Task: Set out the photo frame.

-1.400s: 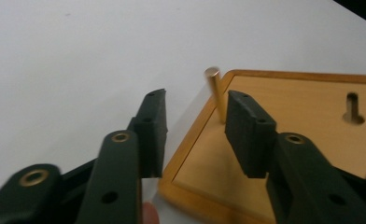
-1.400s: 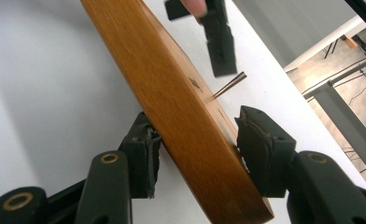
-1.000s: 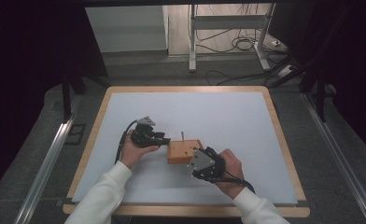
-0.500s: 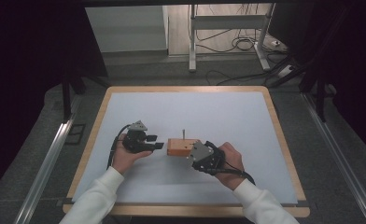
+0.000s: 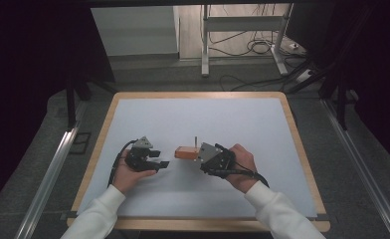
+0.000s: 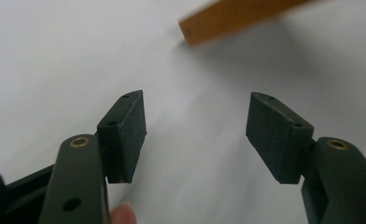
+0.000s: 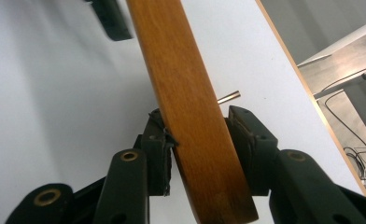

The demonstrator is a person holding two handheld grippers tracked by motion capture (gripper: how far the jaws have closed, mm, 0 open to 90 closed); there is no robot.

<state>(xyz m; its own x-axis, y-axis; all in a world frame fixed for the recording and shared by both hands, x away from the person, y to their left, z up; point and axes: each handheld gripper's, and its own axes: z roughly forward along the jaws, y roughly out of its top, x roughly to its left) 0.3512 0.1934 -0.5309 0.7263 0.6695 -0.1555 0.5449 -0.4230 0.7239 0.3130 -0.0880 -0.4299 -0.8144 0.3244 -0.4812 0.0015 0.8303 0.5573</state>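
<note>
the right gripper (image 7: 197,135) clamps the wooden block (image 7: 190,116) across its flat faces: stiff, light, smooth, best held there, clear of its pin (image 7: 228,97). beyond the block, the left gripper (image 6: 195,130) has just been opening, empty.

— What sort of room is this?
— A lab, set up for recording. The white worktop (image 5: 198,119) has a wooden rim, aluminium rails (image 5: 48,172) run along both sides, and black curtains (image 5: 29,74) hang around it.
— Anything behind?
— A metal stand (image 5: 243,30) and loose cables (image 5: 255,47) on the floor.
</note>
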